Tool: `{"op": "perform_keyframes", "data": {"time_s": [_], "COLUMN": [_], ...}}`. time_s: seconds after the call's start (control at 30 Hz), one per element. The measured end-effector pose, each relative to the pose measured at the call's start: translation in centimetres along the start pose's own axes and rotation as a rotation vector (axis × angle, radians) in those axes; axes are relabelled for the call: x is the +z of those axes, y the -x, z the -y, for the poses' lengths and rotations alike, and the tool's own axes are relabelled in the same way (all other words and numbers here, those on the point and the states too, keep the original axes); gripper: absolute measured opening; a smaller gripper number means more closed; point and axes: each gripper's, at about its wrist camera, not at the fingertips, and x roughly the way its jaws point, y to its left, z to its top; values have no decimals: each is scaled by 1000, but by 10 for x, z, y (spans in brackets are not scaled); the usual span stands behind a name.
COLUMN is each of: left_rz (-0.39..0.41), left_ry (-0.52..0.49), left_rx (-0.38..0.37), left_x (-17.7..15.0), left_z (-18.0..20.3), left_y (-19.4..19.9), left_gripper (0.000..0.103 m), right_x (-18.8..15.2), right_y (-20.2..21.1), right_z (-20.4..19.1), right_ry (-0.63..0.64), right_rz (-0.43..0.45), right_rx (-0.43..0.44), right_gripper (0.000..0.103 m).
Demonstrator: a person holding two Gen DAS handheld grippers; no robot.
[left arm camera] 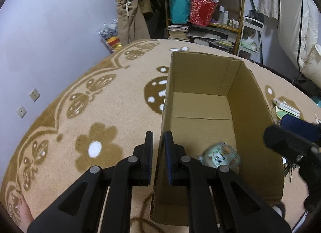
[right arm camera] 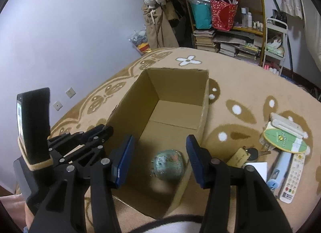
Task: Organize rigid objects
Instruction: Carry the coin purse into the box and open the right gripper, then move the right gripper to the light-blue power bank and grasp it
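The left gripper (left arm camera: 158, 148) pinches the near left wall of an open brown cardboard box (left arm camera: 248, 100) on a tan flower-patterned carpet (left arm camera: 60, 112), steadying it. The right gripper (right arm camera: 160, 152) hangs over the box with its jaws spread and nothing between them. Directly below it, a round, pale green patterned object (right arm camera: 167, 164) (its make unclear) lies on the box floor. The next pick likely wants a clean lift clear of the rim toward the white remote control (right arm camera: 293, 179) and keys (right arm camera: 250, 152) lying on the carpet right of the box.
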Motion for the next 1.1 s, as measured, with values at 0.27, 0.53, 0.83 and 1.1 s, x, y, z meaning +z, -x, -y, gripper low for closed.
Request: {"op": "perform_keyframes", "data": {"time_s": [0.27, 0.53, 0.83, 1.1], "left_rz": [-2, -2, -2, -3], "left_ry": [8, 8, 8, 8], "left_rx": [-5, -4, -4, -5], "left_x": [-2, -2, -2, -1], "left_z": [-2, -1, -1, 0], "left_y": [2, 2, 2, 2], "left_gripper": [10, 10, 10, 10], "right_x": [3, 1, -11, -28], "right_y": [31, 45, 46, 44], "right_z": [11, 43, 95, 133], "right_ry": [9, -45, -160, -267], "right_rz": [69, 94, 63, 35], "right_rx": [-96, -182, -239, -268], "right_gripper": [93, 103, 103, 103]}}
